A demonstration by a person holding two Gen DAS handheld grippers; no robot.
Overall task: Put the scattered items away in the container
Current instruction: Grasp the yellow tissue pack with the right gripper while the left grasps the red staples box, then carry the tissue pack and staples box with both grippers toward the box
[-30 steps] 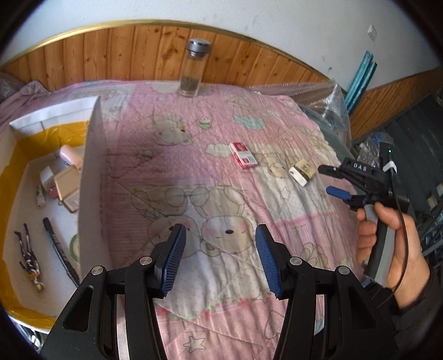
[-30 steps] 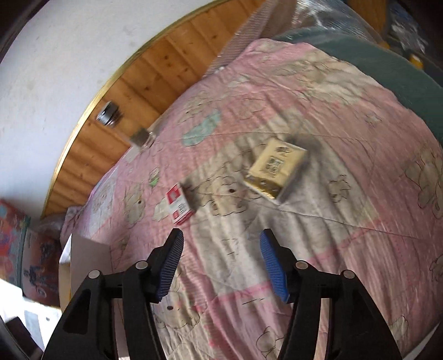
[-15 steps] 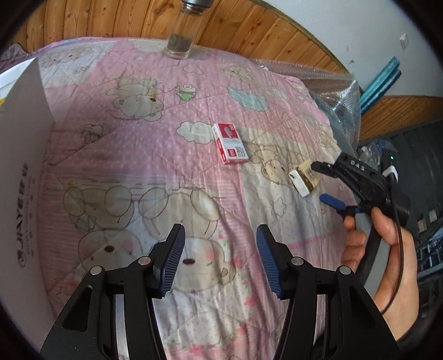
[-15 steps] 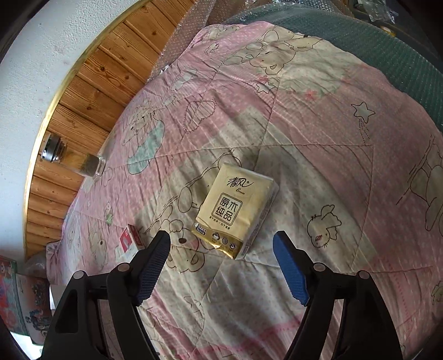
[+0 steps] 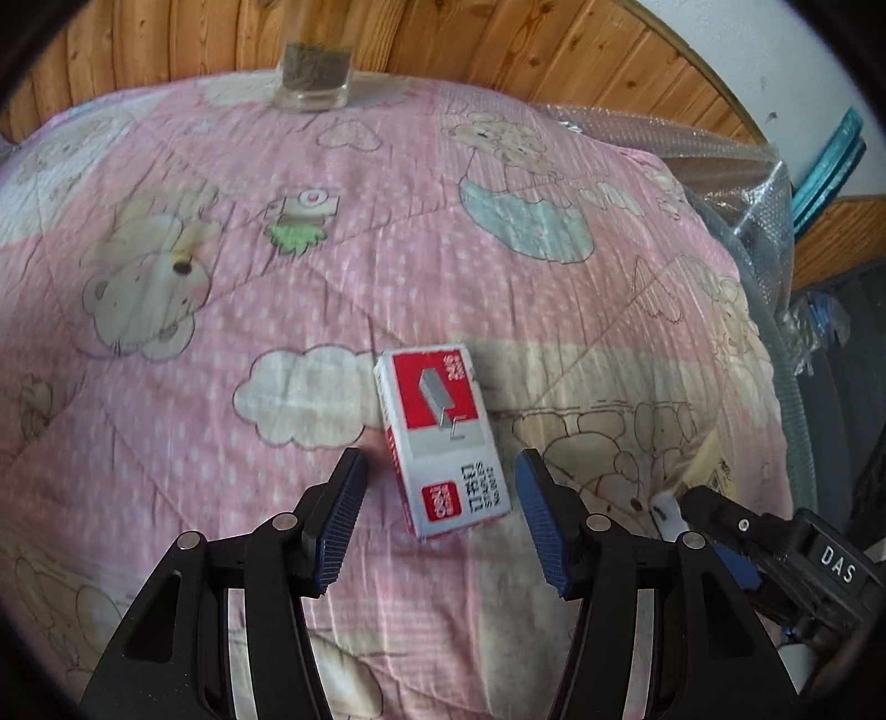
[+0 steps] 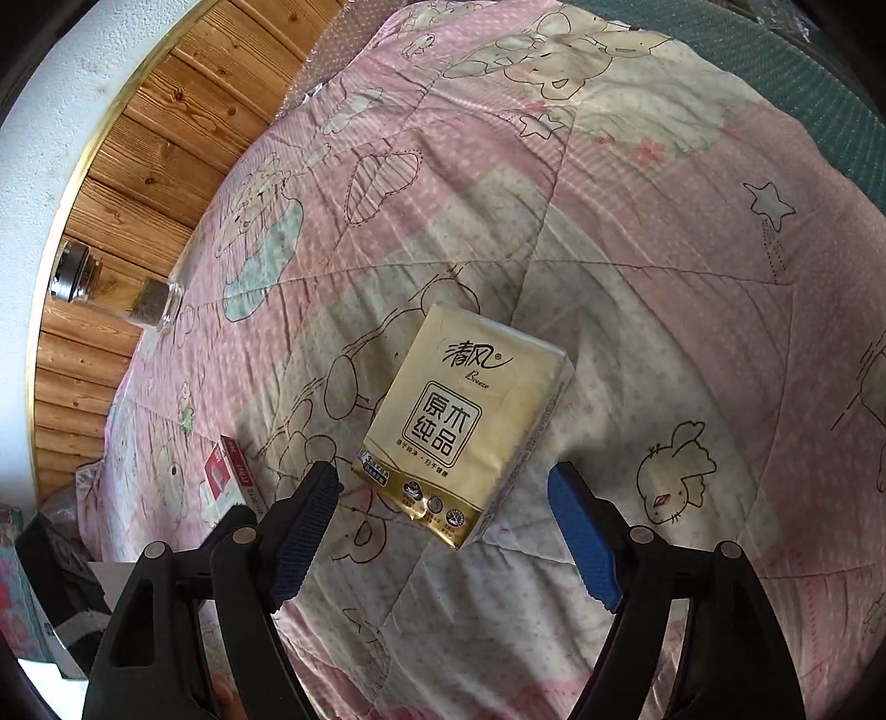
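A red and white staple box (image 5: 443, 437) lies flat on the pink quilt (image 5: 221, 387). My left gripper (image 5: 438, 462) hangs over its near end. Its jaws are opening, and there is a gap between the box and each blue pad. A yellow tissue pack (image 6: 470, 426) lies further right on the quilt. My right gripper (image 6: 443, 476) stands open just before the pack's near end, its pads apart from it. In the left wrist view the right gripper (image 5: 714, 526) covers most of the tissue pack (image 5: 706, 462). The staple box (image 6: 230, 471) shows left of the tissue pack.
A glass jar (image 5: 315, 77) with dark contents stands at the back by the wooden panelling (image 5: 498, 44). Bubble wrap (image 5: 720, 155) lies along the quilt's right edge. A green mat (image 6: 803, 72) borders the quilt on the far side. A white box wall (image 6: 105, 570) peeks in low on the left.
My left gripper has swung away from the white container, across the quilt and down to the staple box. My right gripper has closed in on the tissue pack and its jaws have widened.
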